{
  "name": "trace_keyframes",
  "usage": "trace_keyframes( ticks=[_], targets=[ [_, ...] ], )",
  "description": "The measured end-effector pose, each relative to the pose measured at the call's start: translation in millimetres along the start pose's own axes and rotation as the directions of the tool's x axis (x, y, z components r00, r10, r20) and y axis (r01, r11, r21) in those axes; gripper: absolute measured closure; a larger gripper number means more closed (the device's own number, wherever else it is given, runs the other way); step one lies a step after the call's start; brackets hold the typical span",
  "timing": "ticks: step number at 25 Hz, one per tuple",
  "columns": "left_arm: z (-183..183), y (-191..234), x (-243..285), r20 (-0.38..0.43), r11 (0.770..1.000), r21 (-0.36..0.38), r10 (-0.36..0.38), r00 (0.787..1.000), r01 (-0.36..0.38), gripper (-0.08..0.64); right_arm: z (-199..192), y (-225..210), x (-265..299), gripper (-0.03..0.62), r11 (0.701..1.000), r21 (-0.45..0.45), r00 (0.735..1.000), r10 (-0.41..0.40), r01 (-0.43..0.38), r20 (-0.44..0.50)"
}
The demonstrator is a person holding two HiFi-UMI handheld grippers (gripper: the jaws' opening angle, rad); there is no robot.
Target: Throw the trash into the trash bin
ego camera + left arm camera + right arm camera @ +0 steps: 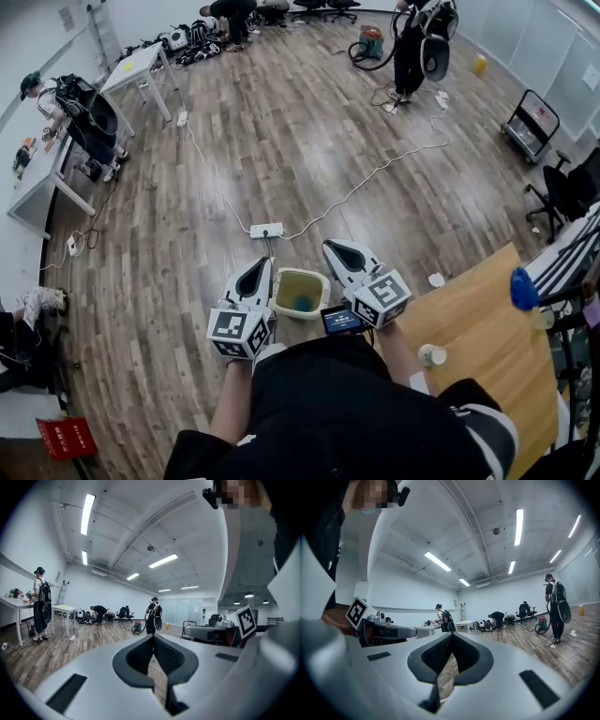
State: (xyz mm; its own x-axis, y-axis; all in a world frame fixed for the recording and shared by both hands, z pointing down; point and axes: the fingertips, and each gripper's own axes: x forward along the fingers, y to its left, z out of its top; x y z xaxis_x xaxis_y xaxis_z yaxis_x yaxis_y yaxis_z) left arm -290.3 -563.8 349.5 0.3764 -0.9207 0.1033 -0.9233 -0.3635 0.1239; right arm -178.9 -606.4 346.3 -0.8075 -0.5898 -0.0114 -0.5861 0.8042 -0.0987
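The pale yellow, round-rimmed plastic trash bin (284,286) stands on the grey-brown wood-plank floor (281,141) at lower centre of the head view, directly between the two tools and below them, with a small blue item (302,303) already lying in its bottom. The left tool (263,265) (153,638) and the right tool (329,246) (451,637) are both white hard-shell bodies with ribbed black pads. In each one's own view the pads meet in a closed seam with nothing between them, and each points level across the room rather than down at the bin. What looks left to throw away lies to the lower right: a small white cup-like cylinder (432,355), apparently upright and so with no long axis to line up with, on the smooth light wooden surface (478,328), and a white crumpled scrap (437,279) near that surface's upper edge, though I cannot tell whether the scrap rests on it or on the floor. Both pieces are nearer the right tool, which would have to swing right and tip downward to reach them.
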Motion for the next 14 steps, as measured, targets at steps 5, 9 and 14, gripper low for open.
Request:
trace_keyframes(
  ticks=[5, 9, 14],
  targets=[
    [9, -9, 10, 0.002, 1.000, 0.016, -0.026, 1.000, 0.026, 0.552, 6, -5, 0, 0.594, 1.000, 0.008, 1.000, -0.015, 0.015, 0.012],
    [10, -12, 23, -0.007, 0.999, 0.020, -0.025, 1.000, 0.025, 0.552, 9, -17, 5, 0.595, 1.000, 0.013, 1.000, -0.006, 0.006, 0.019],
    [21, 10, 44, -0.019, 1.000, -0.007, -0.023, 1.000, 0.022, 0.552, 18, -34, 32, 0.594, 1.000, 0.022, 1.000, -0.019, 0.019, 0.007]
  ],
)
